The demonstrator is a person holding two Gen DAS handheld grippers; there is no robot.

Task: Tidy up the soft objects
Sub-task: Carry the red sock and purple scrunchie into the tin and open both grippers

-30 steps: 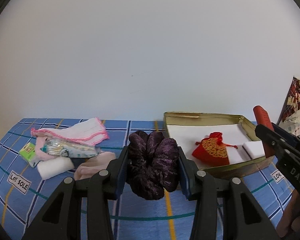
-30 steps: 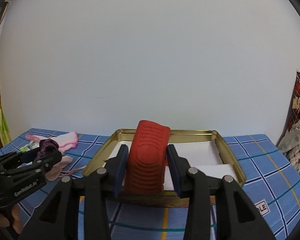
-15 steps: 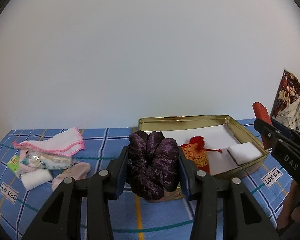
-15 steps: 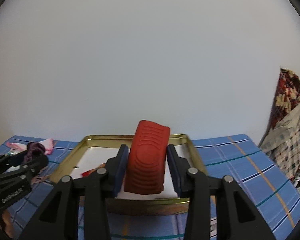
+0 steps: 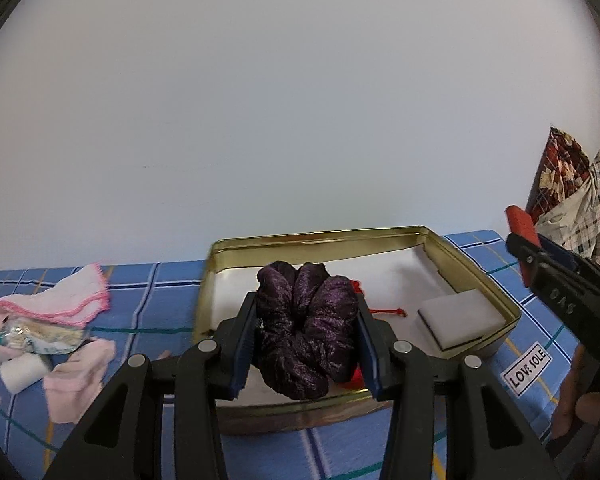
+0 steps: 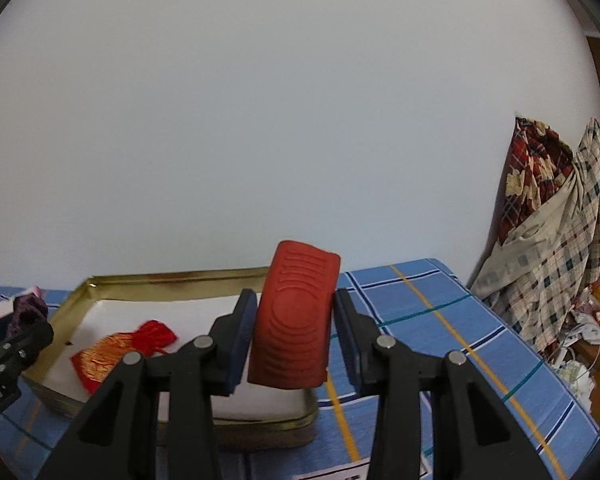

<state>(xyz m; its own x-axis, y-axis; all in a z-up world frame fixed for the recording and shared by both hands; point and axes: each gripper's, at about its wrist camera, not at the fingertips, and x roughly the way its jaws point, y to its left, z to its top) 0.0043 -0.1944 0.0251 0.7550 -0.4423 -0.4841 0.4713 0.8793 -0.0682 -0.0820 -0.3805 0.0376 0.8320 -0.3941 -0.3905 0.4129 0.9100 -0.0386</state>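
My left gripper [image 5: 306, 340] is shut on a dark purple velvet scrunchie [image 5: 308, 328], held over the near edge of a gold tin tray [image 5: 476, 272] lined in white. My right gripper [image 6: 294, 340] is shut on a red ribbed rubber block [image 6: 294, 320], over the tray's right end [image 6: 172, 276]. In the tray lie a red and gold pouch [image 6: 116, 350] and a white foam block [image 5: 458, 316]. The right gripper [image 5: 540, 260] also shows at the right edge of the left wrist view, the left gripper [image 6: 8, 344] at the left of the right wrist view.
A blue checked cloth [image 6: 432, 320] covers the table. Left of the tray lie a pink-edged white cloth [image 5: 60, 300], a printed packet [image 5: 32, 336], a white roll [image 5: 18, 372] and a pale pink cloth [image 5: 80, 376]. Plaid fabric [image 6: 552, 216] hangs at the right by the wall.
Both grippers have moved to the right with their loads. The scrunchie now hangs over the tray instead of left of it, and the red block has passed to the tray's right end.
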